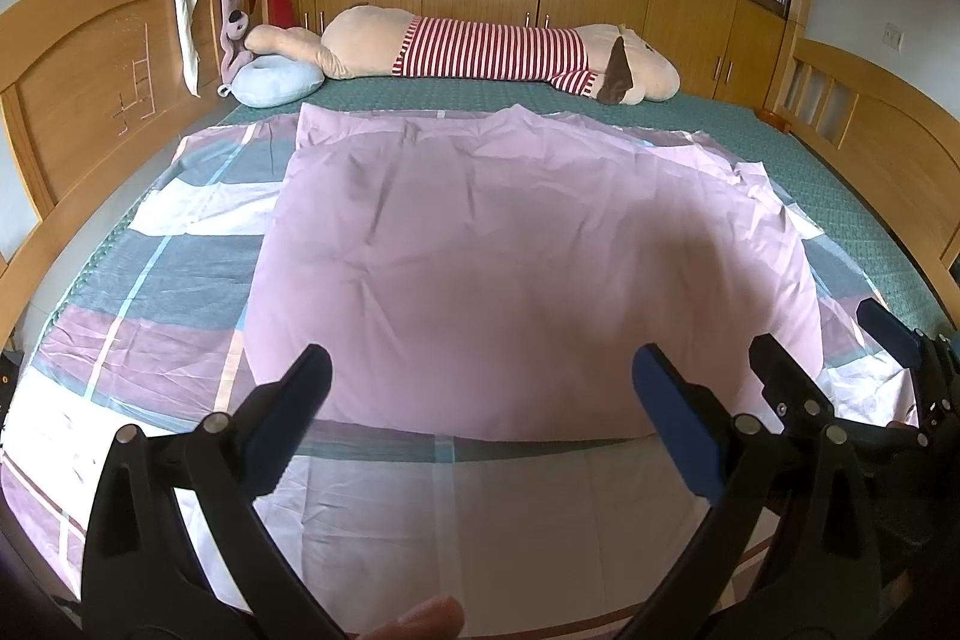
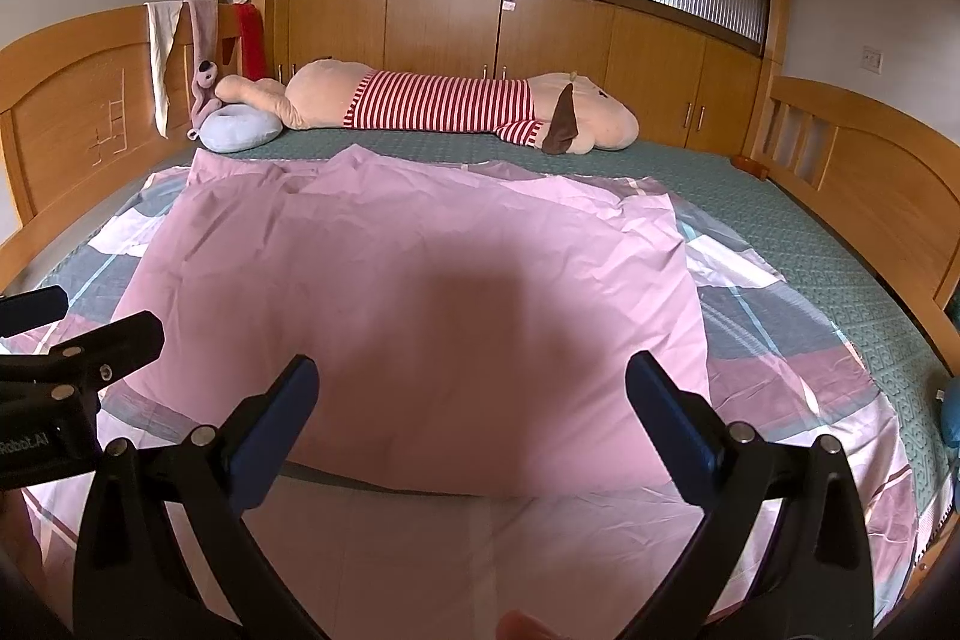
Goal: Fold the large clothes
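Note:
A large cover lies spread on the bed, its plain pink side folded over the checked grey, white and pink side. My left gripper hovers open above the near edge of the pink fold, with nothing between its fingers. My right gripper is also open and empty over the same near edge. In the left wrist view the right gripper shows at the right; in the right wrist view the left gripper shows at the left.
A long plush dog in a red-striped shirt lies across the far side of the green mattress. A blue ring pillow sits far left. Wooden bed boards stand at both sides, cabinets behind.

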Available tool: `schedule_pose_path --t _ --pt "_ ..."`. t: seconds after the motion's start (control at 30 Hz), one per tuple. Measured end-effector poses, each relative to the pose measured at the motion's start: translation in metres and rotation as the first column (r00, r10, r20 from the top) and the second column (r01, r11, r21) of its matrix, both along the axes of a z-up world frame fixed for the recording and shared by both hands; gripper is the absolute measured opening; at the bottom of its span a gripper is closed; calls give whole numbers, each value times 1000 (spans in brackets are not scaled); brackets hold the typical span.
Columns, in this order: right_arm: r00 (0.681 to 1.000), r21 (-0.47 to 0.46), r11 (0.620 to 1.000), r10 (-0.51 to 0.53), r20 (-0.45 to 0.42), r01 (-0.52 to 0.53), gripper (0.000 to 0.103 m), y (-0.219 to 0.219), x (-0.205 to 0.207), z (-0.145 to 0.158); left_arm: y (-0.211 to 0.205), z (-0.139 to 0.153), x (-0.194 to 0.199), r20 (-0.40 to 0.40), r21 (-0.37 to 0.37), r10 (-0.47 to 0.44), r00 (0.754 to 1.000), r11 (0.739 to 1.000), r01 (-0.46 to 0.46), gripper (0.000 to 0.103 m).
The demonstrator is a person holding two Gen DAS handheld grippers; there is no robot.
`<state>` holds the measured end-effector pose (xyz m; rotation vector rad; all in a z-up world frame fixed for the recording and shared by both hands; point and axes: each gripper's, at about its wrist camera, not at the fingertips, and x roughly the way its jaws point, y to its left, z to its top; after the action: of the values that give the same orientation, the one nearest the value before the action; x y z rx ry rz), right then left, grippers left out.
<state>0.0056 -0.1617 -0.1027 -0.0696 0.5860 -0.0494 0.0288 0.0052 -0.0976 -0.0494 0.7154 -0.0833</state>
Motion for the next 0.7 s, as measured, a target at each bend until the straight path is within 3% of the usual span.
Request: schedule_pose_path --t 0.7 --pt "1000 1 1000 14 -18 -14 102 2 1 -6 1 -5 1 -8 7 -8 1000 1000 8 101"
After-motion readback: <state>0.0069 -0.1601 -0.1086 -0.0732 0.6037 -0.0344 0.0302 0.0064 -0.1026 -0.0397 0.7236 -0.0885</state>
